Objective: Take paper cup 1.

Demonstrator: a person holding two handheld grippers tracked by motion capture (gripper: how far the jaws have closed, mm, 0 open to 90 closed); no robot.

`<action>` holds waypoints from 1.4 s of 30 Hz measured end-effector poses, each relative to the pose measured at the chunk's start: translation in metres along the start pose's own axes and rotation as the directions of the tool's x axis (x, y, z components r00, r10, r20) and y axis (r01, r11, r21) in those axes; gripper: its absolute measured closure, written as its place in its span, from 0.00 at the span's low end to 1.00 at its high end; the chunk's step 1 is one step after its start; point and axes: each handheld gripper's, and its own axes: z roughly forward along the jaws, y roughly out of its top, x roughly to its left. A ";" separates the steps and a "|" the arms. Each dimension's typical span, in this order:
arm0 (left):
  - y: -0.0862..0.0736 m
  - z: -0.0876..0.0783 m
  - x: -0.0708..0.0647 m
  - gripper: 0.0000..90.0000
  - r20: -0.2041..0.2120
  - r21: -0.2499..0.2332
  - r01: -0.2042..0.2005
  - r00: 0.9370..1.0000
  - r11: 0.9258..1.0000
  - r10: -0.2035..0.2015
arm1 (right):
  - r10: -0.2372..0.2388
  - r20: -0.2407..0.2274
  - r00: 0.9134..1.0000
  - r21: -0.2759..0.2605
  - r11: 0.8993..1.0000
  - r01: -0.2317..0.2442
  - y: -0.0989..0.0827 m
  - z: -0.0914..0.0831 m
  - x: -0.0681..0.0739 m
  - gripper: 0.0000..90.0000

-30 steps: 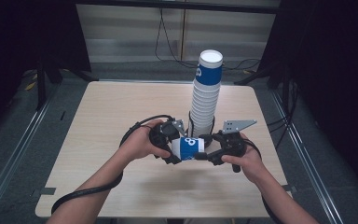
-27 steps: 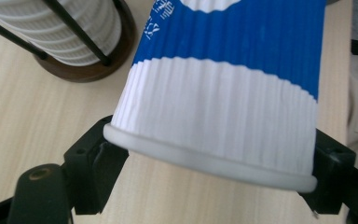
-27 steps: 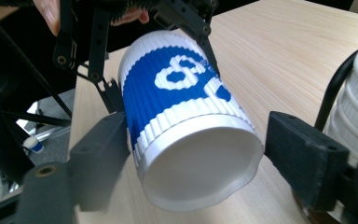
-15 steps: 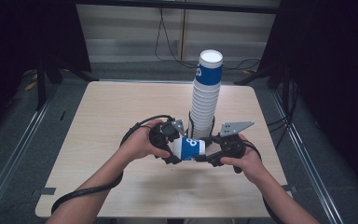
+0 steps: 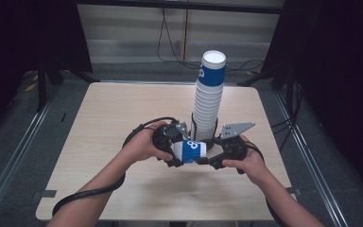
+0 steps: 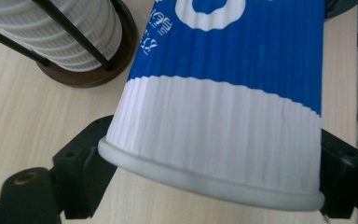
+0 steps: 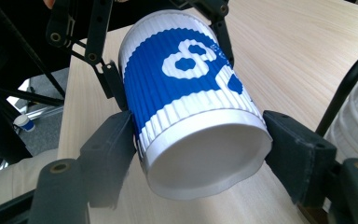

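Blue-and-white cup (image 5: 190,150) clamped sideways between both grippers, left gripper (image 5: 172,150) gripping from nine o'clock, right gripper (image 5: 207,160), jaws just closing, from three.

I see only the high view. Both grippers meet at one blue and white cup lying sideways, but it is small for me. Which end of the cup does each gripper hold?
Observer: The left gripper clamps the rolled rim end of the cup.
Operator: And the right one?
Observer: The right gripper has just closed on the flat base end; the base looks slightly squeezed out of round.
Operator: How is the cup stack held up?
Observer: It sits in a dark round base with thin black rods running up along it.
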 end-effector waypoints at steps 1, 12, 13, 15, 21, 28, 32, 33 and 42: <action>0.000 -0.001 0.000 0.19 -0.005 0.000 0.004 1.000 1.000 -0.004 | -0.001 -0.001 1.000 -0.004 1.000 0.001 0.000 0.000 0.000 0.30; 0.002 -0.007 -0.001 0.25 0.023 0.001 0.025 0.999 1.000 -0.025 | -0.001 0.005 1.000 -0.044 0.999 0.002 0.001 0.002 0.001 0.24; 0.003 -0.007 -0.001 0.25 0.025 0.006 0.018 1.000 1.000 -0.018 | -0.002 0.000 1.000 -0.045 0.999 0.002 0.001 0.003 0.001 0.23; 0.003 -0.007 -0.001 0.25 0.028 0.007 0.021 0.999 1.000 -0.022 | -0.009 0.007 1.000 -0.047 0.999 0.009 0.002 0.002 0.002 0.22; 0.002 -0.006 -0.003 0.25 0.039 0.058 0.021 0.999 0.998 -0.023 | -0.016 0.004 1.000 -0.037 0.999 0.016 -0.001 0.000 0.000 0.19; 0.004 -0.006 -0.003 0.25 0.029 0.139 0.010 0.999 0.990 -0.014 | -0.046 -0.002 0.999 0.013 0.999 0.046 -0.001 -0.001 0.000 0.18; 0.007 -0.008 -0.004 0.25 0.031 0.178 0.005 0.999 0.984 -0.011 | -0.073 -0.023 0.997 0.075 0.994 0.075 -0.001 0.000 0.002 0.18; 0.008 -0.008 -0.003 0.25 0.031 0.197 -0.001 1.000 0.980 -0.005 | -0.087 -0.018 0.996 0.088 0.992 0.089 0.000 0.001 0.003 0.18; 0.013 -0.005 -0.005 0.24 0.032 0.247 -0.018 0.999 0.969 0.010 | -0.139 -0.030 0.990 0.201 0.969 0.142 0.005 0.003 0.006 0.19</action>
